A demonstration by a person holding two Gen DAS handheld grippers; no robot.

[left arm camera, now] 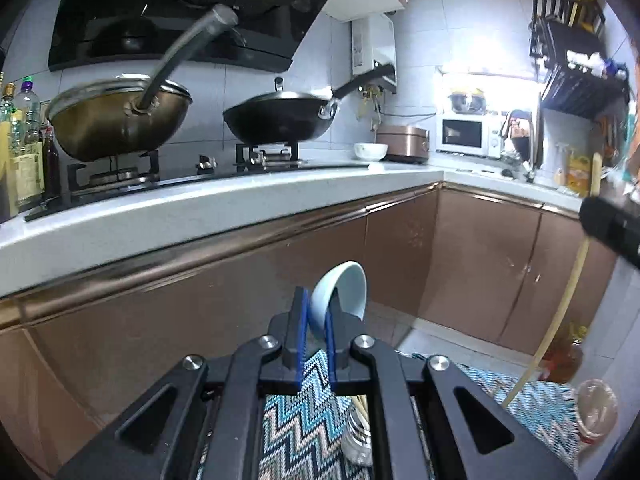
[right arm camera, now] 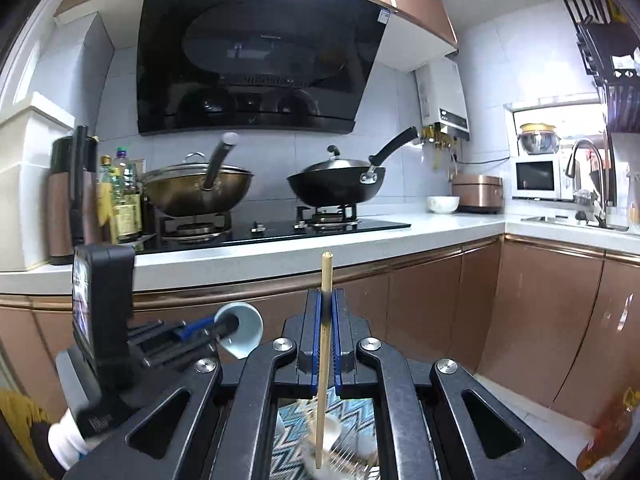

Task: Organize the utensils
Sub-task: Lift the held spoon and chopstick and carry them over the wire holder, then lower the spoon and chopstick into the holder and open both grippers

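My left gripper (left arm camera: 316,312) is shut on a pale blue ceramic spoon (left arm camera: 344,288), its bowl sticking up past the fingertips. It also shows in the right wrist view (right arm camera: 224,326), low at the left, with the spoon (right arm camera: 244,330) in it. My right gripper (right arm camera: 328,312) is shut on a wooden chopstick (right arm camera: 325,356) that stands upright between the blue pads. In the left wrist view that chopstick (left arm camera: 560,300) runs down the right side below the right gripper's body (left arm camera: 612,224). Both grippers are held in the air in front of the brown cabinets.
A white counter (right arm camera: 280,256) carries a hob with a brass wok (right arm camera: 196,196) and a black wok (right arm camera: 336,188). Bottles (right arm camera: 120,200) stand left; a white bowl (right arm camera: 442,204), rice cooker (right arm camera: 476,192), microwave (right arm camera: 536,180) right. Below lie a zigzag mat (left arm camera: 296,416), a glass jar (left arm camera: 358,440), a plastic cup (left arm camera: 596,412).
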